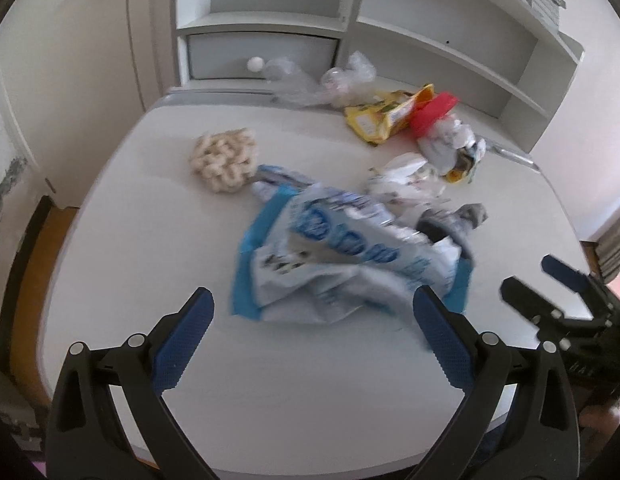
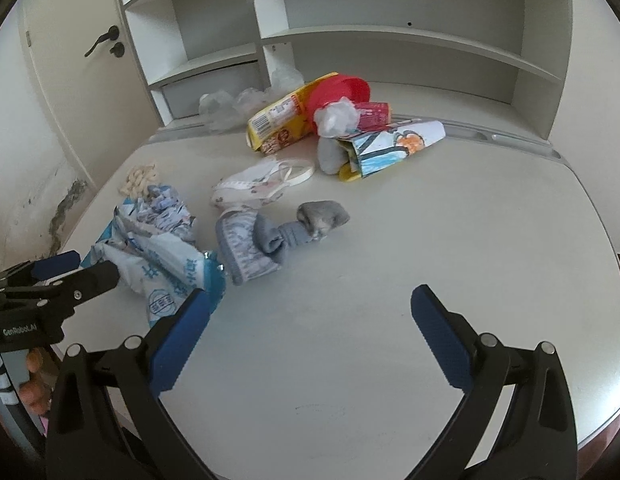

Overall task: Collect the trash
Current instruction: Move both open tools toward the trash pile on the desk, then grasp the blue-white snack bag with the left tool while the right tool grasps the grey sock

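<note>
Nearest my left lens, the left gripper [image 1: 314, 308] stands with its jaws spread wide and nothing between them, poised over the white desk [image 1: 149, 240]. Just ahead of its fingertips lies a crumpled blue-and-white plastic bag [image 1: 342, 264], resting flat on the desk. I note motion blur on it in the left view.

My right gripper [image 2: 310, 308] is likewise fully parted and holds nothing, over a bare stretch of desk. In its view the bag sits to the left, touching a grey sock [image 2: 285, 236].

Further trash lies toward the shelf unit [image 2: 390, 32]: a white face mask [image 2: 261, 184], a yellow snack packet [image 2: 281, 120], a red lid [image 2: 342, 88], a printed paper cup [image 2: 394, 148] on its side, and clear plastic wrap [image 2: 229, 108]. A beige knitted item [image 1: 225, 160] lies apart, left of the bag.
</note>
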`<state>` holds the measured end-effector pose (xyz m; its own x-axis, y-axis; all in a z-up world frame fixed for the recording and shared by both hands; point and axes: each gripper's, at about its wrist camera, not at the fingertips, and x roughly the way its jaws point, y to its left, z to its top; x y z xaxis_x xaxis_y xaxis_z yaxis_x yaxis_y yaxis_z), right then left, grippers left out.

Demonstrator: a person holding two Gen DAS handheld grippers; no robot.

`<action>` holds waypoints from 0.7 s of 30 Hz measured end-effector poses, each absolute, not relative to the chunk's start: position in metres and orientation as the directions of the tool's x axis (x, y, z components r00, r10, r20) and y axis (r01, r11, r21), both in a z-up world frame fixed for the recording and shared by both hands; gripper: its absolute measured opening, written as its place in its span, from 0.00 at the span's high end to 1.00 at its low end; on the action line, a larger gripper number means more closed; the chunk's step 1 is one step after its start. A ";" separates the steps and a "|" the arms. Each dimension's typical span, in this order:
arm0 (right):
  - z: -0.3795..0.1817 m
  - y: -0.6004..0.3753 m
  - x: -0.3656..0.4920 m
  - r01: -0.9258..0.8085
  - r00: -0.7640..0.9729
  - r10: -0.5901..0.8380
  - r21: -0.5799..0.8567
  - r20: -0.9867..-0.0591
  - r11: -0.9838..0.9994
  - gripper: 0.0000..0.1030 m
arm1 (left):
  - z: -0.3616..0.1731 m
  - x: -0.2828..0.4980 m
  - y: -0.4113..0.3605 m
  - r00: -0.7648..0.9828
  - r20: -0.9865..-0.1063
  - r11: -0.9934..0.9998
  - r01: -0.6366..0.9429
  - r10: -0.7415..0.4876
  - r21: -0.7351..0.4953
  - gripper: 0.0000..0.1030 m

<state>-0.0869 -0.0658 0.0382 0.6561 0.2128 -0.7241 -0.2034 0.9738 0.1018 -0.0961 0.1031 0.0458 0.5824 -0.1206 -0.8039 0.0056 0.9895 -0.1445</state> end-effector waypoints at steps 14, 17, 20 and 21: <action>0.029 -0.060 -0.089 -0.239 0.631 0.243 0.114 -0.736 0.964 0.06 | 0.047 -0.092 0.146 0.597 -0.798 0.997 -0.064 0.079 0.050 0.06; 0.027 -0.054 -0.092 -0.245 0.630 0.243 0.109 -0.738 0.963 0.06 | 0.054 -0.095 0.166 0.607 -0.788 0.994 -0.095 0.104 0.058 0.06; 0.025 -0.050 -0.092 -0.250 0.624 0.245 0.107 -0.742 0.962 0.06 | 0.060 -0.103 0.179 0.608 -0.788 0.991 -0.129 0.095 0.021 0.06; 0.024 -0.048 -0.092 -0.255 0.621 0.246 0.105 -0.744 0.961 0.06 | 0.060 -0.107 0.180 0.603 -0.795 0.992 -0.127 0.069 -0.011 0.06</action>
<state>-0.0916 -0.0480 0.0237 0.6209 0.2458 -0.7444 -0.2547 0.9613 0.1050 -0.1074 0.1799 0.0603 0.6026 0.0689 -0.7951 -0.1274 0.9918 -0.0106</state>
